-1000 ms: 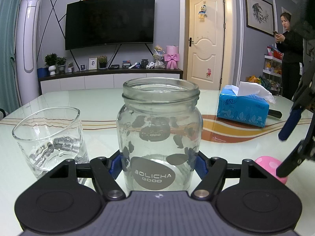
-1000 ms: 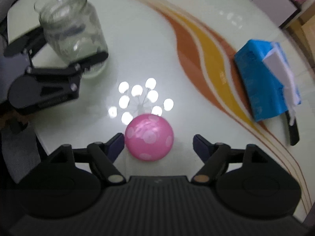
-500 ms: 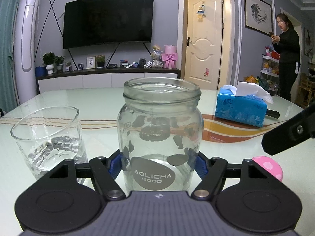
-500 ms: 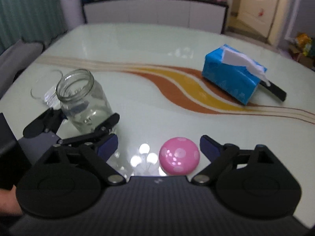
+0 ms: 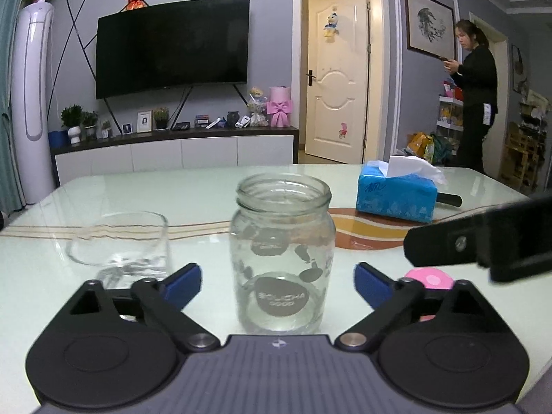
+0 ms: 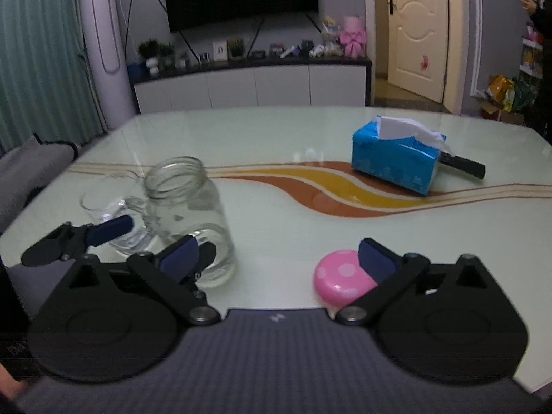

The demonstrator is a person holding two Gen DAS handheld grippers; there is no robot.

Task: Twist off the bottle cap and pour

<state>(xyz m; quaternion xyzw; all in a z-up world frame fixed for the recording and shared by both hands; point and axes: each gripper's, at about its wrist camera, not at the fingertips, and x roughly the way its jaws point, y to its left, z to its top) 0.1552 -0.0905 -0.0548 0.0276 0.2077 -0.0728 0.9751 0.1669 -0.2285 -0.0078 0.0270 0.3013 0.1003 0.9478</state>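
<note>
pink cap [image 5: 429, 278] half hidden behind left tongs [image 5: 277, 281], spread wide.

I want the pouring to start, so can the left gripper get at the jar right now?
Probably yes: the left gripper is open, its fingers either side of the uncapped jar, nothing between.

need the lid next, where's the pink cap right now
The pink cap lies on the table by the right claw, right of the jar.

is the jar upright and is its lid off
Upright and uncapped: the jar stands on the table with its mouth bare; the pink cap lies beside it.
</note>
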